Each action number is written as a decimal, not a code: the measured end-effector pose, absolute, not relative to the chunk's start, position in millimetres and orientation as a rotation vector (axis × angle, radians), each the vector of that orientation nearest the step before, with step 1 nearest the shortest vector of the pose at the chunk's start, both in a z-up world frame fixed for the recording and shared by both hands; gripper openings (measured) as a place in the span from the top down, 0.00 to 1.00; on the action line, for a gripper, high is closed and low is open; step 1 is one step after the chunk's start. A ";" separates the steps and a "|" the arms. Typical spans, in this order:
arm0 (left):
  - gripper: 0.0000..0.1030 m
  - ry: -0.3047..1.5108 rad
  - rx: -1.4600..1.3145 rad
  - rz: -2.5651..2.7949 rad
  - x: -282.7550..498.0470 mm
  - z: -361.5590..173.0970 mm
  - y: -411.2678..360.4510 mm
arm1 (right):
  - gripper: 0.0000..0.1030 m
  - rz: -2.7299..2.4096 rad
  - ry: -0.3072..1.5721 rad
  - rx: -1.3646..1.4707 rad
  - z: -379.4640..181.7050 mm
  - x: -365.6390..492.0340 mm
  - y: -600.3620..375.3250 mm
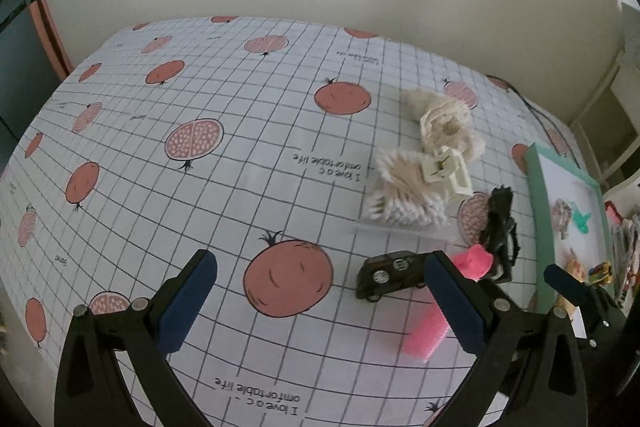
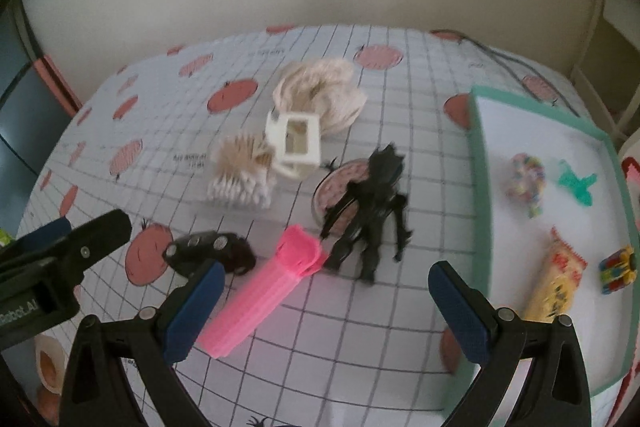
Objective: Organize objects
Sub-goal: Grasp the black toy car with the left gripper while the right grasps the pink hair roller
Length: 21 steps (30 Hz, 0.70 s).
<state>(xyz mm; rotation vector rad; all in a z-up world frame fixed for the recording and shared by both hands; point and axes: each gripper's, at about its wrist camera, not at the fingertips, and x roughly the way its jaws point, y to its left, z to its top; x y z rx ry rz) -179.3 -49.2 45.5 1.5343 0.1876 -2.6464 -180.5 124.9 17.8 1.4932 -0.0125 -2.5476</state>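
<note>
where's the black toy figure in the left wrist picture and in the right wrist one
Left wrist: the black figure stands at the right, beside the tray.
Right wrist: the figure stands just right of centre, ahead of the open right gripper.
Shared landmark: the pink block lies at its feet.

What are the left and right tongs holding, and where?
Nothing. Left tongs and right tongs are both open, above the tablecloth.

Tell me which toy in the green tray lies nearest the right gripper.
The yellow snack-like packet, lying just beyond the right gripper and its right finger. The multicoloured toy car, teal figure and beaded ball sit farther off.
</note>
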 end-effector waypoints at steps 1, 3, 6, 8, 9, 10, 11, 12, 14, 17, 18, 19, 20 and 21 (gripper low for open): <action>0.00 0.179 1.541 -2.643 -179.7 43.8 -49.9 | 0.00 -2.540 -0.005 1.513 14.4 -180.8 121.2; 0.00 0.162 1.555 -2.641 -180.0 40.8 -49.8 | 0.00 -2.527 -0.002 1.544 9.2 -180.8 115.8; 0.00 0.143 1.564 -2.633 -181.6 38.3 -49.9 | 0.00 -2.499 -0.025 1.584 0.6 -181.4 109.1; 0.00 0.149 1.575 -2.630 -182.3 35.6 -49.9 | 0.00 -2.493 -0.021 1.604 -3.3 -182.4 105.1; 0.00 0.152 1.580 -2.630 -182.9 34.5 -49.6 | 0.00 -2.489 -0.013 1.618 -6.3 -182.8 102.2; 0.00 0.153 1.584 -2.632 -182.8 33.6 -49.1 | 0.00 -2.485 -0.009 1.627 -8.2 -182.8 100.6; 0.00 0.149 1.587 -2.636 -183.0 32.8 -48.3 | 0.00 -2.482 -0.004 1.635 -9.7 -183.5 98.9; 0.00 0.140 1.589 -2.644 -183.2 31.8 -46.4 | 0.00 -2.480 0.001 1.642 -11.4 -183.7 97.5; 0.00 0.127 1.591 -2.654 -183.7 30.5 -44.1 | 0.00 -2.479 0.017 1.664 -15.1 -184.4 95.7; 0.00 0.112 1.603 -2.665 -185.6 26.6 -39.8 | 0.00 -2.482 0.038 1.692 -19.7 -185.3 97.3; 0.00 0.109 1.605 -2.667 -185.9 26.2 -39.0 | 0.00 -2.485 0.042 1.699 -20.4 -185.5 98.8; 0.00 0.104 1.606 -2.671 -186.3 25.8 -37.9 | 0.00 -2.490 0.047 1.705 -21.0 -185.6 101.5; 0.00 0.099 1.606 -2.676 -186.7 25.5 -36.7 | 0.00 -2.492 0.047 1.709 -21.3 -185.8 103.3; 0.00 0.090 1.606 -2.682 -186.8 24.9 -35.1 | 0.00 -2.497 0.044 1.716 -21.7 -186.0 107.0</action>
